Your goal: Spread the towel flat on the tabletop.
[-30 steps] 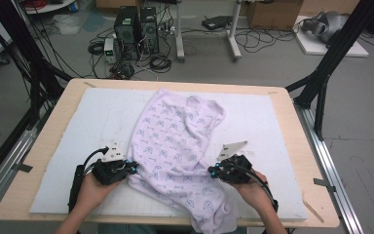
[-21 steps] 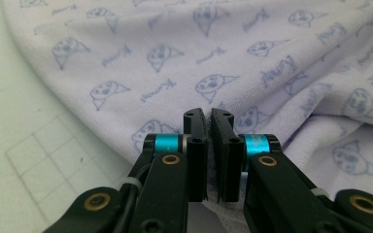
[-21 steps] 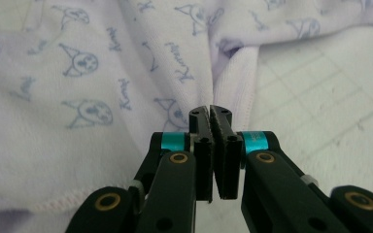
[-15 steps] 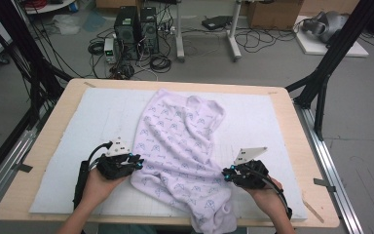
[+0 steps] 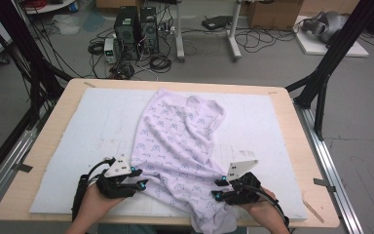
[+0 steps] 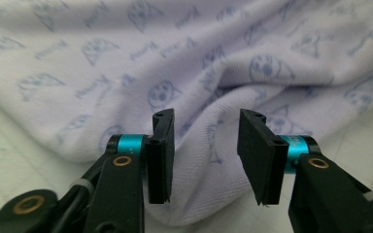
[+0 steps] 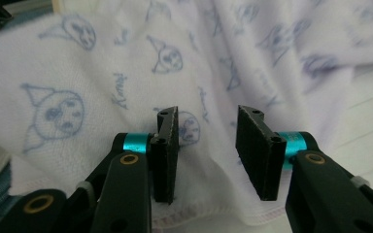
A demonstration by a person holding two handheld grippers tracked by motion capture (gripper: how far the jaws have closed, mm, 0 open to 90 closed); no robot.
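The lilac printed garment (image 5: 182,146) lies crumpled down the middle of the white mat (image 5: 73,141) on the bench (image 5: 292,117), its near end spilling over the front edge between the person's two hands. The left tool (image 5: 137,178) sits at the cloth's left border — its jaws have just been opening, and in the left gripper view they stand apart with a soft fold of the fabric (image 6: 209,145) bulging between them, the pads not pressing on it. Over on the other side, the right tool (image 5: 218,189) is at the right border, jaws likewise just opened; the stitched hem (image 7: 209,213) runs under the gap, and as far as I can make out — it's close and blurry — nothing is pinched.
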